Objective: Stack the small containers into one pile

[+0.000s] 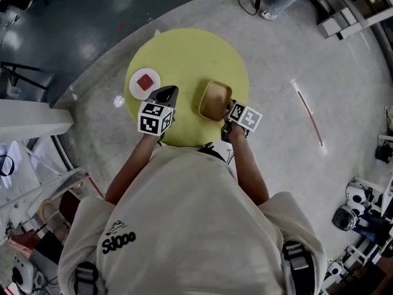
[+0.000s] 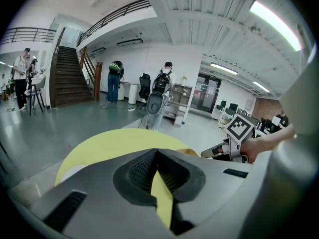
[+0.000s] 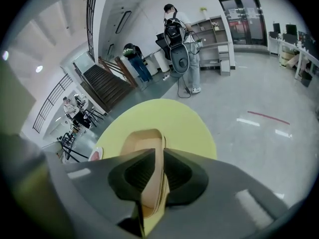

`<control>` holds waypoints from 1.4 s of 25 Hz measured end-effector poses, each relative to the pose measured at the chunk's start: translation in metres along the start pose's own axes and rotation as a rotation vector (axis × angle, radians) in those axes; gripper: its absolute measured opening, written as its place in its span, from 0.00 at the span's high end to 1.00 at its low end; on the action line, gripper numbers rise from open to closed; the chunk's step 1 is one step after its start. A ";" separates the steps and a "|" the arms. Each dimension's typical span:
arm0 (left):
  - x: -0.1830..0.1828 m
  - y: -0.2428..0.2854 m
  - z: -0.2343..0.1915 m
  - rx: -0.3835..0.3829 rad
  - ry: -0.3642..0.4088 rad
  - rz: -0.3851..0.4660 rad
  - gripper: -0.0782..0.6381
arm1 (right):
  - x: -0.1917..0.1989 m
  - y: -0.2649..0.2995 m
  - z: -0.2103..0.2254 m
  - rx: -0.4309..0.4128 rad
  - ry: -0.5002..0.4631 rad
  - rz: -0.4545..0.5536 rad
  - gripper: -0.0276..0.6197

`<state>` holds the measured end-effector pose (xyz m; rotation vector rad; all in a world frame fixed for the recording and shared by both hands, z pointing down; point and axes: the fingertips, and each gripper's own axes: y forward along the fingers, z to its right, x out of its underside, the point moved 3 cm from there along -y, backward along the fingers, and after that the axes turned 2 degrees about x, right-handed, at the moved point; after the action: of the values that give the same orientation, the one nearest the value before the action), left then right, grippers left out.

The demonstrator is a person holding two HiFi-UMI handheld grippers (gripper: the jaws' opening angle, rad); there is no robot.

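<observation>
A tan square container [image 1: 214, 99] hovers over the right part of the round yellow table [image 1: 187, 54]. My right gripper [image 1: 228, 112] is shut on its near rim. In the right gripper view the container's wall [image 3: 143, 141] runs up between the closed jaws of that gripper [image 3: 159, 159]. A small white round dish with a red square in it [image 1: 145, 82] sits at the table's left edge, also visible as the dish [image 3: 94, 154]. My left gripper [image 1: 169, 93] hangs just right of that dish, shut with nothing in it; its jaws meet at the tip of the gripper [image 2: 157, 153].
The table stands on a pale floor patch beside dark flooring [image 1: 55, 17]. A red strip [image 1: 310, 117] lies on the floor to the right. Machines [image 1: 359, 211] crowd the right edge. People [image 2: 162, 83] and a staircase [image 2: 67, 81] are far behind.
</observation>
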<state>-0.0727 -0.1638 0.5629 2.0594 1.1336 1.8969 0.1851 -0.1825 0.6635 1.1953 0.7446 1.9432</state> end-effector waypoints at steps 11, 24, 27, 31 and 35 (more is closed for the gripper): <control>0.010 -0.020 -0.008 -0.021 -0.009 0.006 0.88 | 0.007 0.011 0.011 0.034 -0.106 -0.047 0.94; 0.004 -0.082 -0.065 0.004 0.060 0.083 0.88 | 0.018 -0.061 -0.016 0.142 -0.068 0.187 0.94; -0.010 -0.088 -0.069 0.031 0.115 0.110 0.88 | 0.014 -0.100 -0.031 0.158 -0.112 0.290 0.94; -0.031 -0.095 -0.054 0.085 0.173 0.146 0.88 | 0.003 -0.156 -0.047 0.174 -0.281 0.430 0.94; -0.067 -0.110 -0.032 0.121 0.244 0.223 0.88 | -0.021 -0.206 -0.072 0.143 -0.424 0.548 0.94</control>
<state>-0.1447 -0.1370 0.4549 2.1414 1.1343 2.2911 0.1838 -0.0895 0.4652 1.9800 0.3548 1.9618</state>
